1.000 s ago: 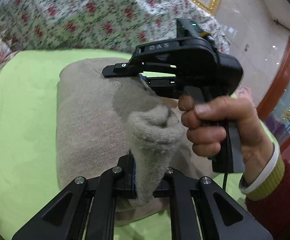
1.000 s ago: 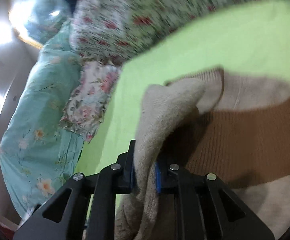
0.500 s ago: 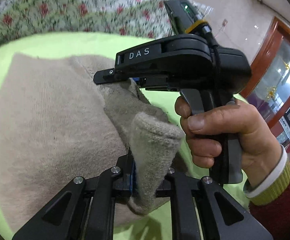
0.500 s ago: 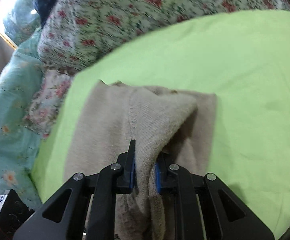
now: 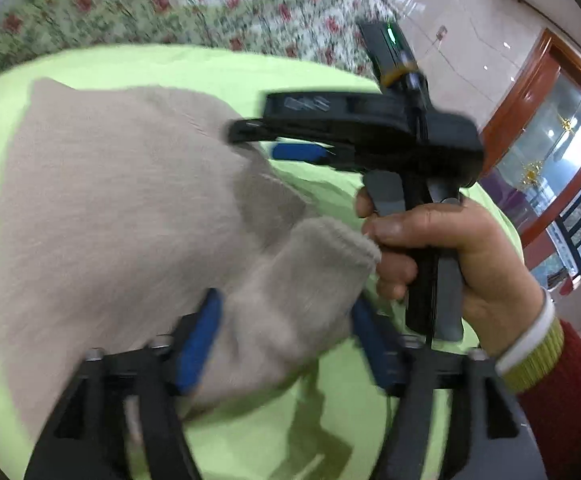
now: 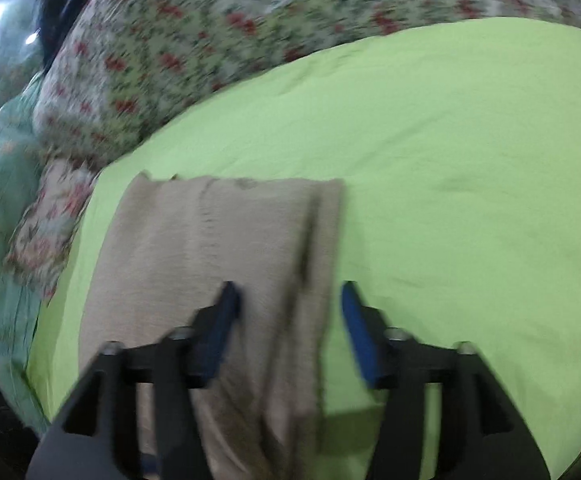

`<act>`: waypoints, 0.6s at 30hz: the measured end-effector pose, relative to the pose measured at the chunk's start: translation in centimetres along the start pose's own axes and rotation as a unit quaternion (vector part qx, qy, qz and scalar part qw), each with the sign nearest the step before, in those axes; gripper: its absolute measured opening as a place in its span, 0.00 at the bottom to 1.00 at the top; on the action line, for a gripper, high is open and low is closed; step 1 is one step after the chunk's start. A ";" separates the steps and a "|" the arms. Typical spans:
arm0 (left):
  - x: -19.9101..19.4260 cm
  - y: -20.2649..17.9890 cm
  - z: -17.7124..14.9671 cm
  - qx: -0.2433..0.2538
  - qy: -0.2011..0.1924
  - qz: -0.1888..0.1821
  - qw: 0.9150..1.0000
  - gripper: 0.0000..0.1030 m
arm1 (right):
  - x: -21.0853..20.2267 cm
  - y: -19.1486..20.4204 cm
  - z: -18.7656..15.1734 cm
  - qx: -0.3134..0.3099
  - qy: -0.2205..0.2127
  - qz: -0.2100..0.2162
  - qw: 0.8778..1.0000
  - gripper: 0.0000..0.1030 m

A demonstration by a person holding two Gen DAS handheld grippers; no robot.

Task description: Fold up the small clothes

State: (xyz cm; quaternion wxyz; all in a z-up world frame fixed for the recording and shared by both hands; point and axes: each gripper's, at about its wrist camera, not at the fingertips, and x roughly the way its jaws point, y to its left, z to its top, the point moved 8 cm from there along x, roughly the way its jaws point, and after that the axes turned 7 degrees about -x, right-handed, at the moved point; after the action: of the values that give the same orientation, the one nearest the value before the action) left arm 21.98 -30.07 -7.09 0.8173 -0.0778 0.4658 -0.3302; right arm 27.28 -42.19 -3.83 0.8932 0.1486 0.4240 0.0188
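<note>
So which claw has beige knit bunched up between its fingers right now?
The left claw: a sweater fold humps between its open fingers. The right claw stands over flat knit.

Beige garment: soft matt knit, fuzzy. Green sheet: smooth matt cloth. Right gripper: black plastic, slight sheen; blue pads.
</note>
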 end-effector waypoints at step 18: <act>-3.5 16.4 4.4 -0.215 -0.023 -0.011 0.976 0.88 | -0.6 1.3 -3.0 0.043 0.029 0.090 0.995 0.77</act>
State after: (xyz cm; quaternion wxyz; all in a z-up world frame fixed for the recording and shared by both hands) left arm 31.99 -16.09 -9.32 0.7884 -0.2643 0.5059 -0.2293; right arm 24.71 -40.27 -4.82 0.8679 0.2238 0.4352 0.0850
